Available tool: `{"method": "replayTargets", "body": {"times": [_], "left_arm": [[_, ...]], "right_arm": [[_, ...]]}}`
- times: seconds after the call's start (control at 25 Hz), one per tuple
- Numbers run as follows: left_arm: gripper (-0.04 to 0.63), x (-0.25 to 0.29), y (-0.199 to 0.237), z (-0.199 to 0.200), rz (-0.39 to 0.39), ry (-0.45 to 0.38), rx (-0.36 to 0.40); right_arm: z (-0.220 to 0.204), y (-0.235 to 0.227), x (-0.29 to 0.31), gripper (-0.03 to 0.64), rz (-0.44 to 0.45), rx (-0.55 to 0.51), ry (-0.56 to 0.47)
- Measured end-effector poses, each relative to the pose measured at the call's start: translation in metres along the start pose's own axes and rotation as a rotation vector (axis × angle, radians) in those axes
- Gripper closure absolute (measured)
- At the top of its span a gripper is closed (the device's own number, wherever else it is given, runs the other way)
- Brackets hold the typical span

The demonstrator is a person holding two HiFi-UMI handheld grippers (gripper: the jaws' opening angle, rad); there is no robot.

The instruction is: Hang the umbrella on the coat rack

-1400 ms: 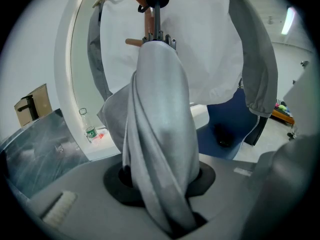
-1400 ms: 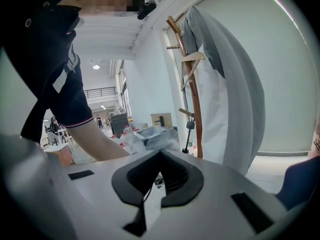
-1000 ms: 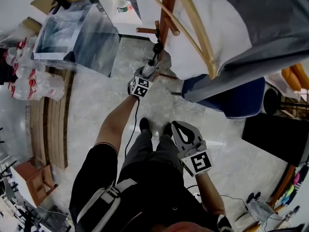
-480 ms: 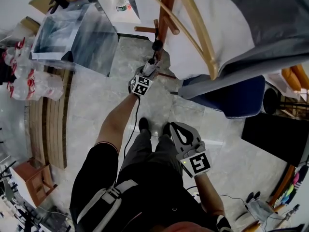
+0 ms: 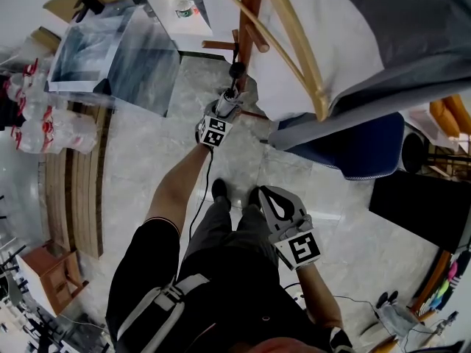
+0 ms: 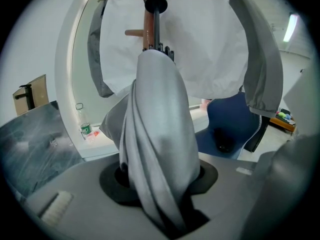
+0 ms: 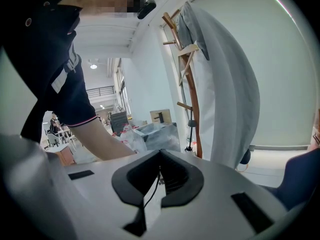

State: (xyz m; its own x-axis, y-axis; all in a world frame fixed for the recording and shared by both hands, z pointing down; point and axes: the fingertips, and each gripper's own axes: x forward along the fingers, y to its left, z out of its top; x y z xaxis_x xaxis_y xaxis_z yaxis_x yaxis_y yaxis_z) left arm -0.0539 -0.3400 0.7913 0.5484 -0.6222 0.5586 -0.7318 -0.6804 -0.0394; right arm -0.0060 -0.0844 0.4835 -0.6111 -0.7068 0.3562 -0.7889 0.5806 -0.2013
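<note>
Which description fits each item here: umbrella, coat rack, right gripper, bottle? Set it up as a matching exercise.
Things:
1 umbrella
2 coat rack
3 right gripper
4 bottle

Descriptions:
A green label, standing on a white ledge
B brown wood, a pale garment hanging on it
C jaws together, nothing held
D grey fabric, between the jaws of the left gripper

Pairs: 1-D, 2-B, 3-C, 4-A.
The left gripper's jaws are opening, with the umbrella between them.
</note>
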Motion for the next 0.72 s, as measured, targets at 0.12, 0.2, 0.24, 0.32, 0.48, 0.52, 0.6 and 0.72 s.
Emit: {"method": "replayTargets", "body": {"times": [0.12,0.2,0.24,0.32,0.48,0.52,0.6,0.72], "left_arm": [[0.386,-0.001,0.001,0.003,0.001,-0.014,0.008],[0.334,-0.003,0.002,0.010,0.005,-0.037,0.018],[0.306,-0.005,0.003,0.012,0.008,-0.045,0.022],[0.271,-0.009,0.004,0.015,0.015,-0.053,0.025],[0.193,-0.019,0.006,0.018,0.029,-0.067,0.008],[0.182,-0.021,0.007,0.018,0.033,-0.074,0.002],[0.158,-0.027,0.009,0.020,0.038,-0.086,-0.008],[0.138,-0.036,0.009,0.022,0.037,-0.089,-0.011]], "right_arm": [[-0.002,-0.001,0.000,0.617,-0.002,0.005,-0.021],[-0.002,-0.001,0.000,0.617,0.002,0.001,-0.028],[-0.001,-0.001,0.000,0.617,0.004,-0.001,-0.027],[0.000,-0.001,0.000,0.617,0.010,-0.003,-0.015],[0.002,-0.003,-0.004,0.617,0.012,-0.009,-0.008],[0.002,-0.004,-0.004,0.617,0.010,-0.006,-0.012],[0.001,-0.005,-0.006,0.617,0.008,-0.003,-0.022],[0.002,-0.005,-0.008,0.617,0.010,-0.010,-0.027]]}}
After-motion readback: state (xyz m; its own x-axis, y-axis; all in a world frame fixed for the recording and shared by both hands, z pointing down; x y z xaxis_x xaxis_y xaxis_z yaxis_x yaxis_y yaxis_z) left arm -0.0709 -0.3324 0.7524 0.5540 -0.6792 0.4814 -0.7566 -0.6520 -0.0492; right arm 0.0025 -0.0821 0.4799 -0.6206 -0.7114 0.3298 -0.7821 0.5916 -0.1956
